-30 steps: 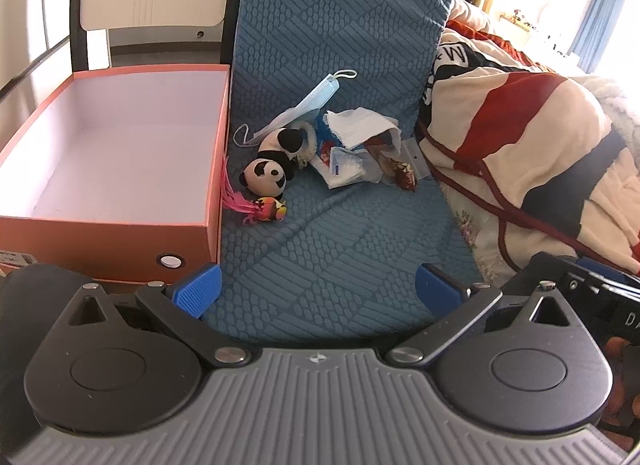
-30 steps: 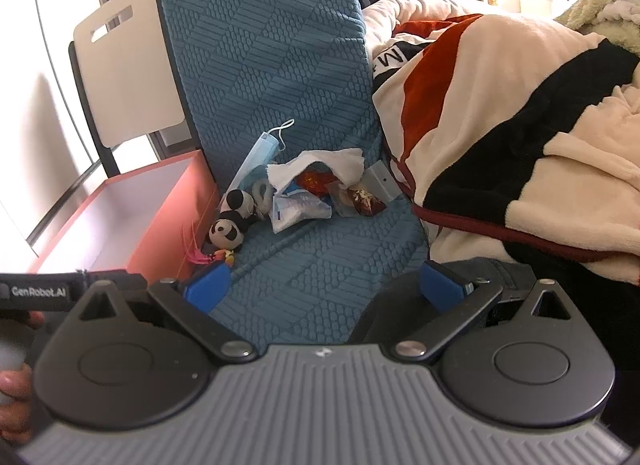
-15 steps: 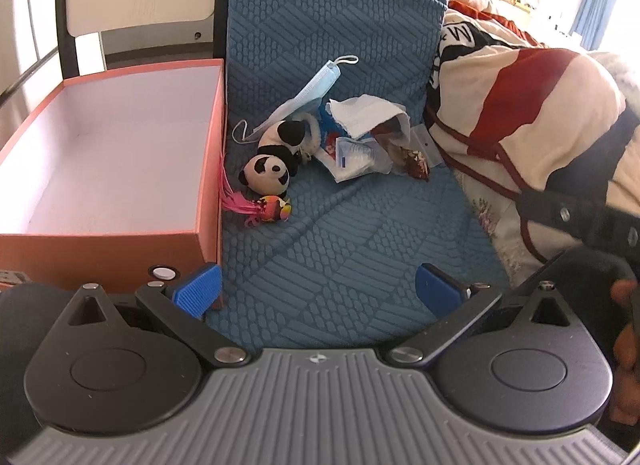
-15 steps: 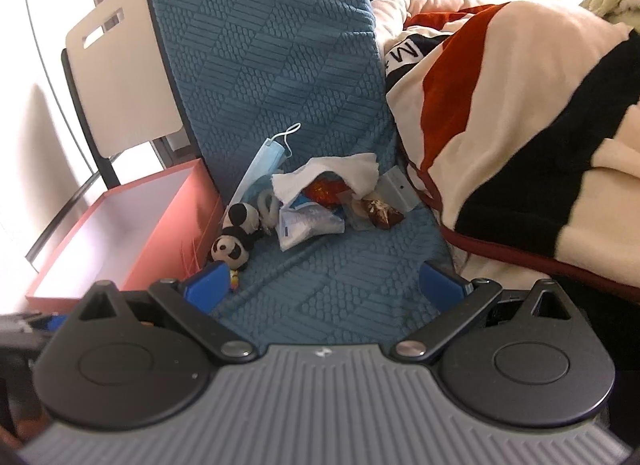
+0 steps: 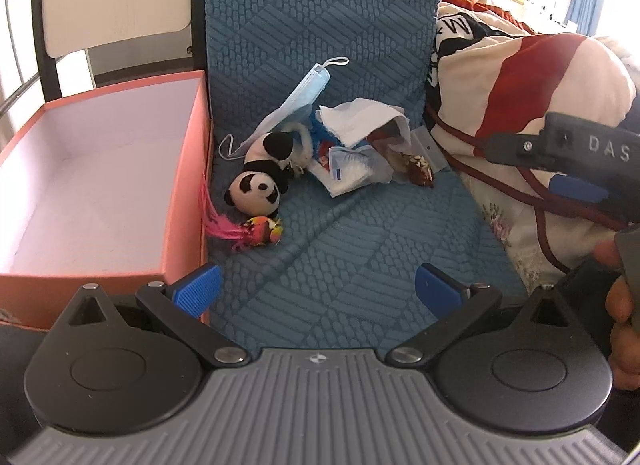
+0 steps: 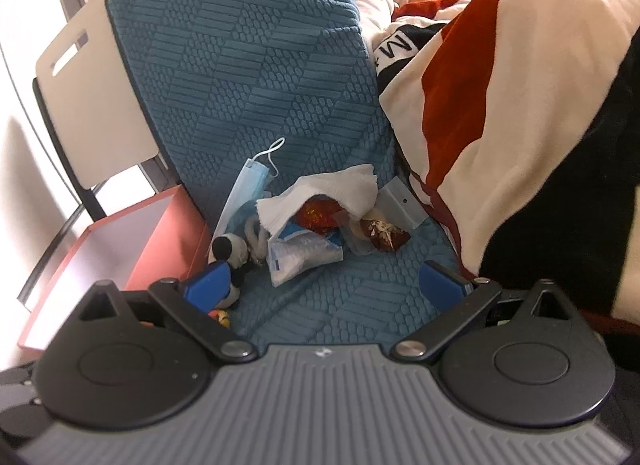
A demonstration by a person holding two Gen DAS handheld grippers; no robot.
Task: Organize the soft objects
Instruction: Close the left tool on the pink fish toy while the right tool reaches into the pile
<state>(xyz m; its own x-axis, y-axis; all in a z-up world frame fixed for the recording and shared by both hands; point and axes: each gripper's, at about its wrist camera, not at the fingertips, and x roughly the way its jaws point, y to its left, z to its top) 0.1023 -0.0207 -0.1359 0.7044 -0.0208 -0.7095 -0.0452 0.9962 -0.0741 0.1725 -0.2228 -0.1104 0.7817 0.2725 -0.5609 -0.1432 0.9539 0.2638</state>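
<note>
1. A blue quilted cushion is seen laid over a seat, with a striped blanket at its right and an orange box at its left edge.
2. The box is seen empty, so nothing is judged sorted yet; the whole pile is left to move.
3. The pile is gathered at the back of the cushion: a panda with a second panda behind it, a bird toy beside the box, a mask, a tissue, a clear packet and a brown wrapper.
4. The left gripper is held spread and empty, the pile well ahead of its fingers.
5. The right gripper is likewise spread and empty; the packet lies nearest, ahead between its fingers, untouched.
</note>
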